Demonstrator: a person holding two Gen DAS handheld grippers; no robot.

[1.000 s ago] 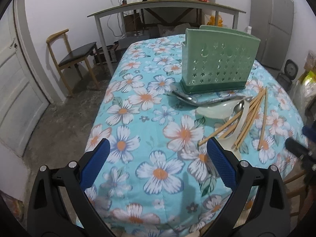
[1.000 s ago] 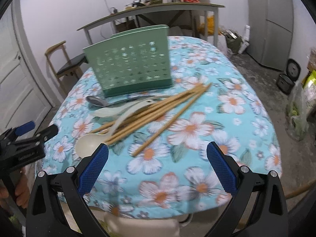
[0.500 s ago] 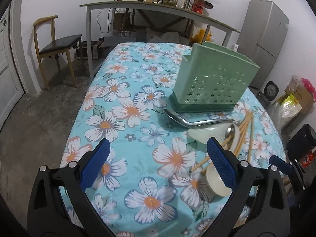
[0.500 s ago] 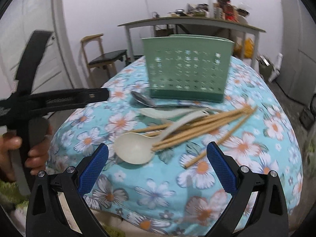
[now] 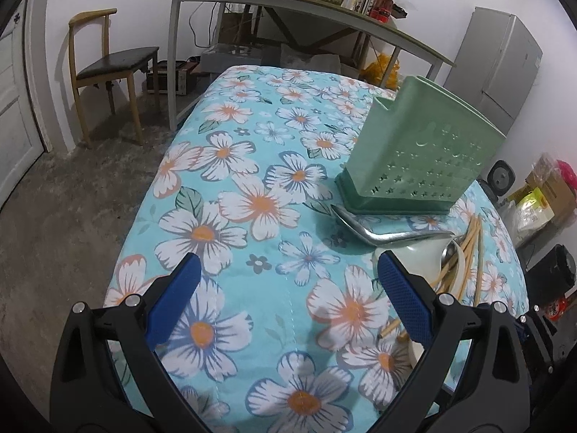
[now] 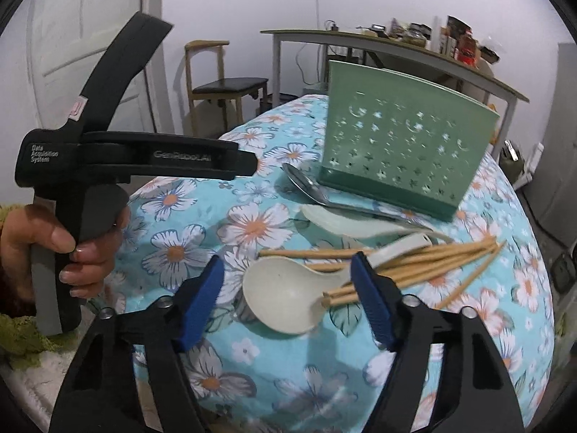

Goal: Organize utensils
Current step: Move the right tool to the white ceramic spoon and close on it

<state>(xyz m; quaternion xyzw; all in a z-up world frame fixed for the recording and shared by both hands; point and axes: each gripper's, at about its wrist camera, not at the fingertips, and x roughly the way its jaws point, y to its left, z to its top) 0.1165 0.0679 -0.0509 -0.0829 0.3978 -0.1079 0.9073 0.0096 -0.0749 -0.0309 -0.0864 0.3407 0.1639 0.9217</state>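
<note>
Floral-clothed surface [image 6: 252, 368]: we see the right hand-held gripper [image 6: 286, 297], jaws just narrowed yet gripping nothing, around a cream spoon [image 6: 288, 296]; left hand-held gripper [image 5: 285, 296] open, empty; chopsticks [image 6: 425, 259] beside; green holder [image 6: 400, 155] upright beyond.

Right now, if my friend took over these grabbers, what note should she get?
Left gripper: open, empty, over bare tablecloth.
Right gripper: open, jaws have just been closing, cream spoon between them, not pinched yet.
Things: green holder stands upright on the table. In front of it lie a metal spoon, a pale green spoon, the cream spoon and a bundle of chopsticks, partly overlapping.
Done: nothing sorted; no utensil shows above the holder's rim.
Left: pick up each spoon and the chopsticks and stand them in the holder.
</note>
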